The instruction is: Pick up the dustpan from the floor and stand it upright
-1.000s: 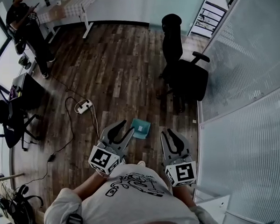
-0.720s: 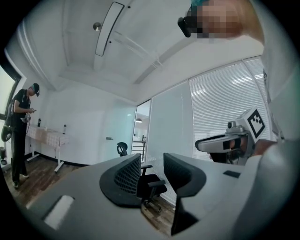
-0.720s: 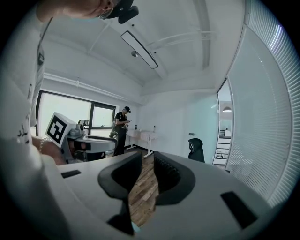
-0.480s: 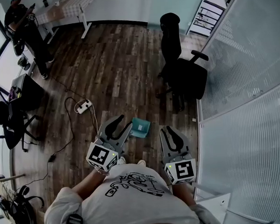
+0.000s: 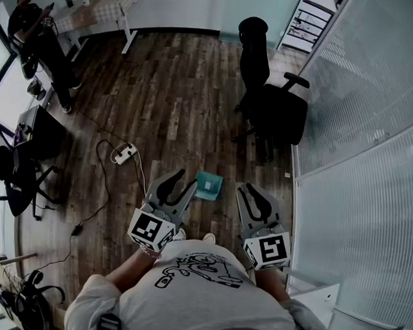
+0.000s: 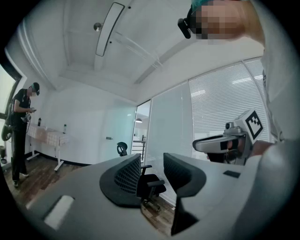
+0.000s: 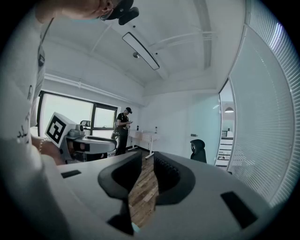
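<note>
Left gripper (image 5: 188,180) is held out level. Its two jaws stand apart with nothing between them. In the left gripper view only the black chair (image 6: 147,181) shows through the gap, and the jaws hide most of it. Right gripper (image 5: 248,190) has a thinner gap between its jaws and holds nothing. In the right gripper view only the wood floor (image 7: 140,197) shows through that gap.

The dustpan (image 5: 208,185) lies flat on the floor between the two grippers, just beside their tips. Neither gripper touches it. It is small, blue-green and about square. Its handle is too small to make out.

The person's white shirt (image 5: 192,292) hides the floor on the near side of the dustpan, and two shoe tips (image 5: 209,239) peek out there. Left of the dustpan, well apart, lies a white power strip (image 5: 123,156), and its cord runs toward the dustpan. Beyond the dustpan to the right stands the black chair. Far beyond the dustpan to the left, another person (image 5: 41,38) stands by a white counter (image 5: 109,11), cut off by the picture's edge. Right of the dustpan runs a glass wall with blinds (image 5: 356,118).
</note>
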